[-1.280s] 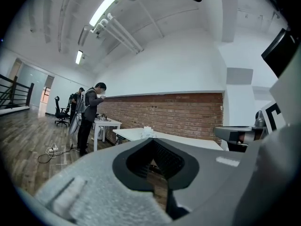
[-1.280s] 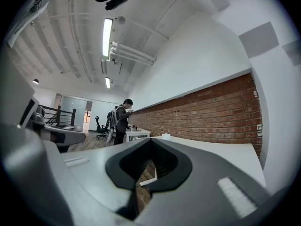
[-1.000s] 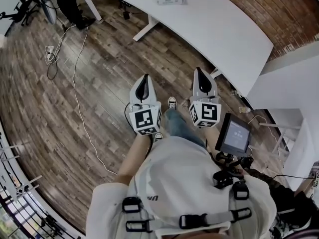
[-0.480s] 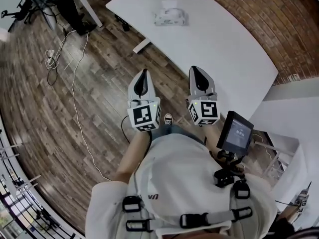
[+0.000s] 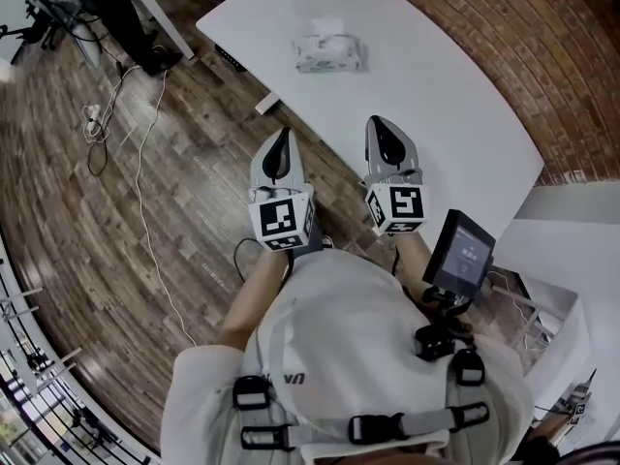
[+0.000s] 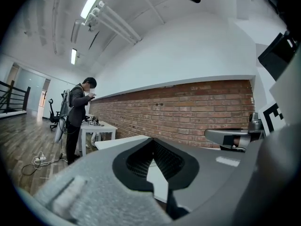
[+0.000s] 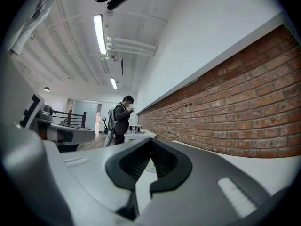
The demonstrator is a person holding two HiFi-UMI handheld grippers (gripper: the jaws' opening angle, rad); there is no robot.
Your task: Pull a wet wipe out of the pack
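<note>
The wet wipe pack point(image 5: 329, 52), pale with a white sheet at its top, lies on the far part of the white table point(image 5: 446, 95). My left gripper point(image 5: 281, 145) is shut and empty, held level over the wood floor just short of the table's near edge. My right gripper point(image 5: 382, 130) is shut too, with nothing in it, and its tip is over the table's near edge. Both point toward the table, well short of the pack. In the left gripper view the jaws of the left gripper point(image 6: 151, 141) meet at the tip; the right gripper point(image 7: 151, 142) looks the same in its own view.
A brick wall point(image 5: 552, 56) runs behind the table. A person point(image 6: 77, 121) stands at a second white table point(image 6: 99, 128) further off to the left. Cables point(image 5: 136, 153) trail over the wood floor. A small screen point(image 5: 463, 256) hangs at the wearer's right side.
Both grippers have travelled forward together toward the white table. The pack and the table's edge sit nearer in the head view. Both stay shut.
</note>
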